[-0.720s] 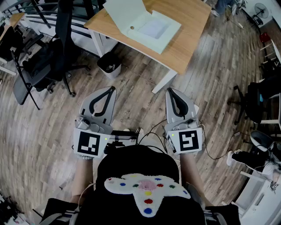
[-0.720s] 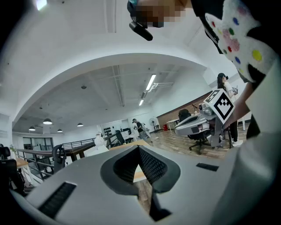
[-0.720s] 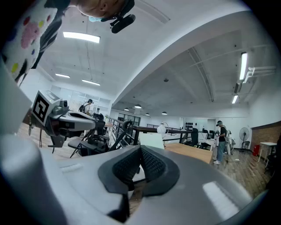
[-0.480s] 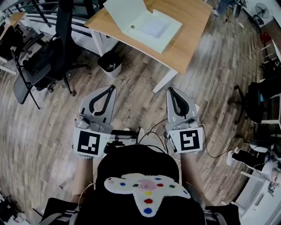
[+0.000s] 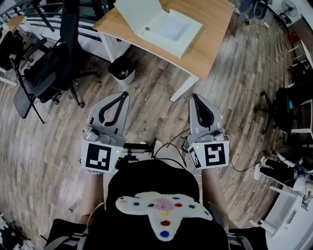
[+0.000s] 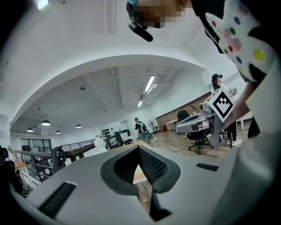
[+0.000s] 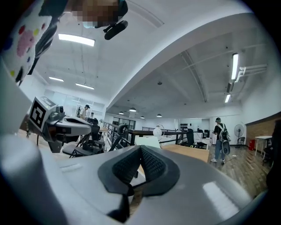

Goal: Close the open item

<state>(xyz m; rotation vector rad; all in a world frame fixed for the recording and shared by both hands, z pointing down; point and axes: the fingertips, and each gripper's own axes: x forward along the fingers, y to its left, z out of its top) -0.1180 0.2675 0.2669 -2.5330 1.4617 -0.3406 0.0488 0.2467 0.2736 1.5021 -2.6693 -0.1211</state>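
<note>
The pale green flat cardboard box [image 5: 168,29] lay open on the light wooden table [image 5: 215,34], far ahead of both grippers and well apart from them. Its lid [image 5: 137,13] was folded out to the left of the shallow tray, so box and lid together stretched from far left to near right across the table top.

The left gripper [image 5: 122,95] and the right gripper [image 5: 197,97] were held close to the person's body, side by side and about level. Both had their jaws together, with nothing between them. The box was almost in the middle between them, but the lid was on the left side, so I judge the left gripper the better one to reach it.

Between the grippers and the table was a wooden plank floor [image 5: 156,97]. A small dark waste bin [image 5: 121,73] stood beside the table leg, and black office chairs [image 5: 41,78] stood to the left.
</note>
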